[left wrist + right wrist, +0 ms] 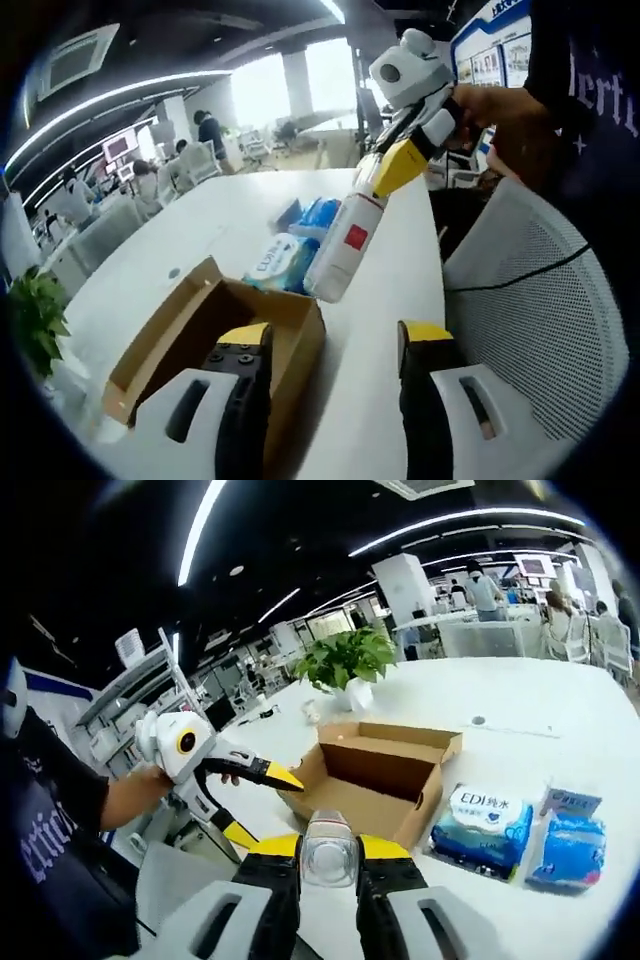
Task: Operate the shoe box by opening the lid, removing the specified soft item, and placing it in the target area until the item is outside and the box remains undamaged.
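An open brown cardboard shoe box (205,320) lies on the white table (230,205), and no lid can be seen on it. My left gripper (335,335) stands open over the box's near corner, holding nothing. My right gripper (388,178) comes in from the upper right, shut on a white oblong item with a red label (342,248) that hangs above the table just past the box. In the right gripper view that item (330,865) sits between my right gripper's (330,848) jaws, with the box (380,770) ahead and the left gripper (262,805) open at its left.
Blue and white tissue packs (285,262) (318,212) lie beside the box, also seen as tissue packs (482,825) (568,842). A potted plant (345,662) stands behind the box. A mesh chair (540,320) sits at the table's edge. People and desks fill the background.
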